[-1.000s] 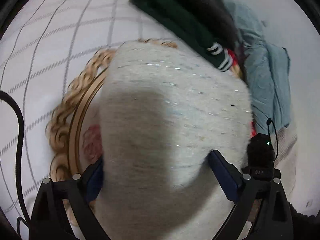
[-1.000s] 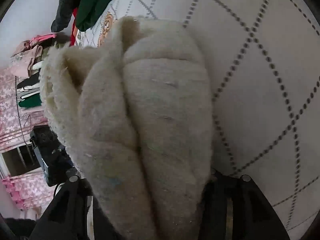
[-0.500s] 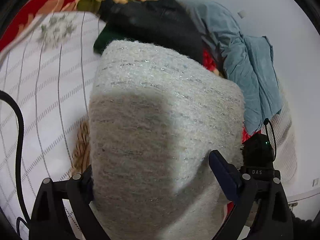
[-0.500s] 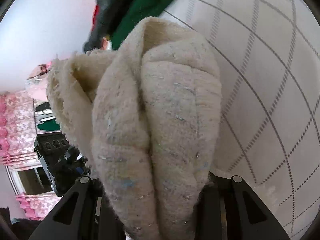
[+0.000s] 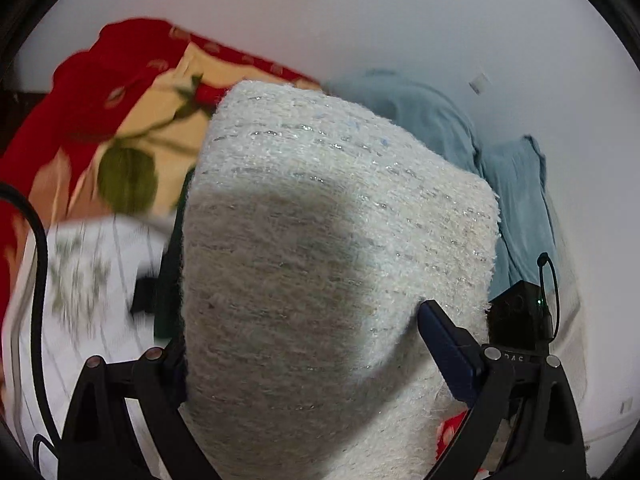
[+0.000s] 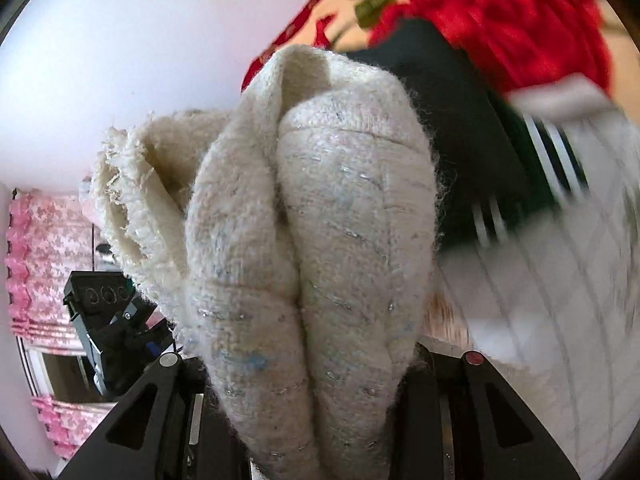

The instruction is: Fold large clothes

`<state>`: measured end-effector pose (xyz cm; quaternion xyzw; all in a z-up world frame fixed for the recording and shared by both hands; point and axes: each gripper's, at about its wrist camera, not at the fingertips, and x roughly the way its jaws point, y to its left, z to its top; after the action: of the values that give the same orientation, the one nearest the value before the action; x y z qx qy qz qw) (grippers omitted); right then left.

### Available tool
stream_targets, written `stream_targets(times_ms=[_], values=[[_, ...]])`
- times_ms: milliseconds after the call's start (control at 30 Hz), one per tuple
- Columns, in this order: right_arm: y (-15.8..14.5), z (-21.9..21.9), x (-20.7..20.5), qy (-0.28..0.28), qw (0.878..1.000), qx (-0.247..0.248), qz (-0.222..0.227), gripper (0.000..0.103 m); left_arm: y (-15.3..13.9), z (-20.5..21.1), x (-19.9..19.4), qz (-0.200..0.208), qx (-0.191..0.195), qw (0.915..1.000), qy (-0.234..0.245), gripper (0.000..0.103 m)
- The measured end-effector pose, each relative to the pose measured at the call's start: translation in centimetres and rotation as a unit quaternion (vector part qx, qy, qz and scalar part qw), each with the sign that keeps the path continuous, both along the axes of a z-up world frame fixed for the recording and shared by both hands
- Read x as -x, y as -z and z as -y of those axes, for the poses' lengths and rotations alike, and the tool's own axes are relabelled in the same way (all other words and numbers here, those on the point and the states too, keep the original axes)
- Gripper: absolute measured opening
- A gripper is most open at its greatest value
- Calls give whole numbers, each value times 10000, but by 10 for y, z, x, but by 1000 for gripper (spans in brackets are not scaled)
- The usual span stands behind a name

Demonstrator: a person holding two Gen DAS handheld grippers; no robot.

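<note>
The sweater [image 5: 340, 264], a cream fuzzy knit, is off the bed [image 5: 80, 320] and carried between both tools. The left hand-held gripper [image 5: 304, 344] is clamped on a broad, flat fold of the sweater; the cloth fills the space between its jaws and bulges forward past them. The right hand-held gripper [image 6: 308, 376] pinches a thick, bunched roll of the same sweater [image 6: 312, 240], with two rounded lobes standing up from the jaws and a frayed edge [image 6: 120, 184] hanging to the left of the roll.

Relation governing the next move: the sweater spans from one gripper to the other, so its long axis runs between the two hands, and neither hand is nearer; each holds one end. Beyond the sweater, as both cameras see it, lie the red floral blanket [image 5: 104, 92] and the dark green garment [image 6: 480, 152]. The blue garment [image 5: 440, 128] lies to the right of the sweater in the left view. The white checked bed surface is below and to the left of the sweater there.

Judgement: the fold looks complete, and the bundle needs a free spot beside the sweater's present position, clear of the dark green garment.
</note>
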<state>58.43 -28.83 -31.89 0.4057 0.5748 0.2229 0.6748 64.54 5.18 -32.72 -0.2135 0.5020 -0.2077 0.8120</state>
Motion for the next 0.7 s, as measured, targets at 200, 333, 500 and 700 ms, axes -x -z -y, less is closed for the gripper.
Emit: stream_targets(times_ms=[200,333,500,700], values=[[26,-1,-127,-6,9992,356,-195,34,46,8,-106,-191,-197,9996,27,96],[66,0,-159,-112,9935,971,-580,34,109,18,-133,-594,-671,9959,118,96],[68,-8,-161,-200,9869,1504,-549,47,123,16,-132,-557,-820,9949,195,96],[21,-30,-143,-13,9518,3061,-205,68,91,15,-120,-364,-1373,9898,82,96]])
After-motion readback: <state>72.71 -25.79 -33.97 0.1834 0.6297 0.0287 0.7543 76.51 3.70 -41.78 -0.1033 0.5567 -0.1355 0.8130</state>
